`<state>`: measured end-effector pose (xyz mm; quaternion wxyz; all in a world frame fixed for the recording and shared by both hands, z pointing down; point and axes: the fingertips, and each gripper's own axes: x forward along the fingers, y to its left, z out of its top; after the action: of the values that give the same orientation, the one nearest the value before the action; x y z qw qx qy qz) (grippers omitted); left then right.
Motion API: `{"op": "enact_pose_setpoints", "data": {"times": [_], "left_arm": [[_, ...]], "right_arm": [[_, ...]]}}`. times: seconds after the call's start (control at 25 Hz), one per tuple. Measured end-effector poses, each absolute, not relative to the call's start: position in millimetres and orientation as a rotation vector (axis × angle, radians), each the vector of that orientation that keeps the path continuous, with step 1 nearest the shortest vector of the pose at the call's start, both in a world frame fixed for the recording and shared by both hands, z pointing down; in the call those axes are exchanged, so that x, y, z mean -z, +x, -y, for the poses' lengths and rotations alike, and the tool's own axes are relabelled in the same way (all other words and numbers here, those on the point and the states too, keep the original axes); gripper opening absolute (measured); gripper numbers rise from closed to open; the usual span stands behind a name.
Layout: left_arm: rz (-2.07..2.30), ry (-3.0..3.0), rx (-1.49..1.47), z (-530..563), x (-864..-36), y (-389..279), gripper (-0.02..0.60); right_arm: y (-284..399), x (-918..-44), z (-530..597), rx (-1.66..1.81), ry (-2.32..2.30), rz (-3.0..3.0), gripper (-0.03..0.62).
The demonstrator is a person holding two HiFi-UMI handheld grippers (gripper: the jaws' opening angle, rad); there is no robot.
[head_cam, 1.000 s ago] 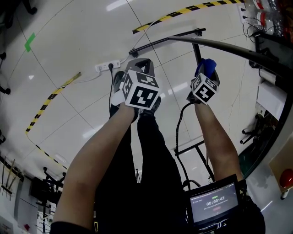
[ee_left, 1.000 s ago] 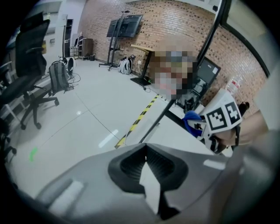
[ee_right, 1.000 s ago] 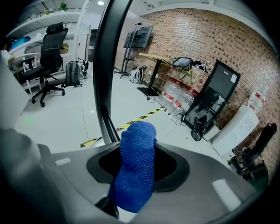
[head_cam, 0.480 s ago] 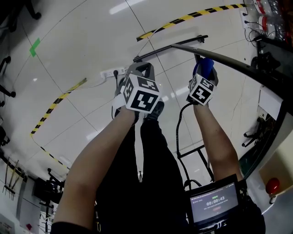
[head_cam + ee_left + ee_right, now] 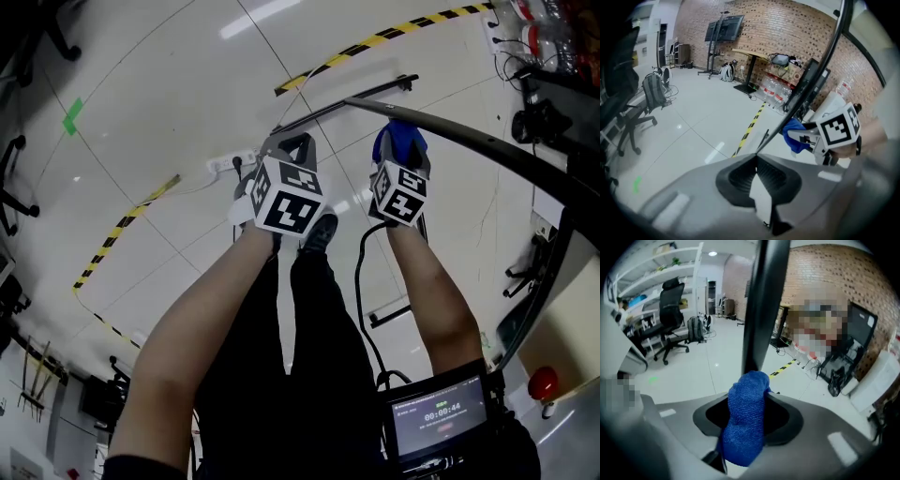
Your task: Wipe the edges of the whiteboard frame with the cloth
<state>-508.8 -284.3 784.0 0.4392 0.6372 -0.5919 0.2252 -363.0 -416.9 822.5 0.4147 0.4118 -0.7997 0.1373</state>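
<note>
Upper centre in the head view, the right tool (image 5: pixel 401 159) clamps the blue cloth (image 5: pixel 395 139) against the whiteboard frame (image 5: pixel 487 141); the left tool (image 5: pixel 756 158) is closed and empty.

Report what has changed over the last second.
The right gripper has slid the cloth leftward in the head view along the frame, closer to its end. Nothing was taken up or let go. Unchanged: the right jaws stay clamped on the cloth, held against the frame. The left gripper stays shut and empty beside it, barely shifted.
</note>
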Motion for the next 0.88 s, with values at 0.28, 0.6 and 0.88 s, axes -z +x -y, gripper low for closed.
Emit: {"op": "enact_pose_setpoints", "data": {"times": [0.28, 0.6, 0.88], "left_arm": [[1.285, 1.875, -0.614, 302, -778, -468, 0.121], [0.929, 2.334, -0.898, 309, -765, -444, 0.408], [0.984, 2.431, -0.912, 332, -760, -450, 0.162]], "right_arm": [[-396, -791, 388, -0.856, 0.868, 2.258, 0.181], [-470, -732, 327, -1.392, 0.278, 2.412, 0.191], [-461, -711, 358, -1.664, 0.357, 2.467, 0.236]]}}
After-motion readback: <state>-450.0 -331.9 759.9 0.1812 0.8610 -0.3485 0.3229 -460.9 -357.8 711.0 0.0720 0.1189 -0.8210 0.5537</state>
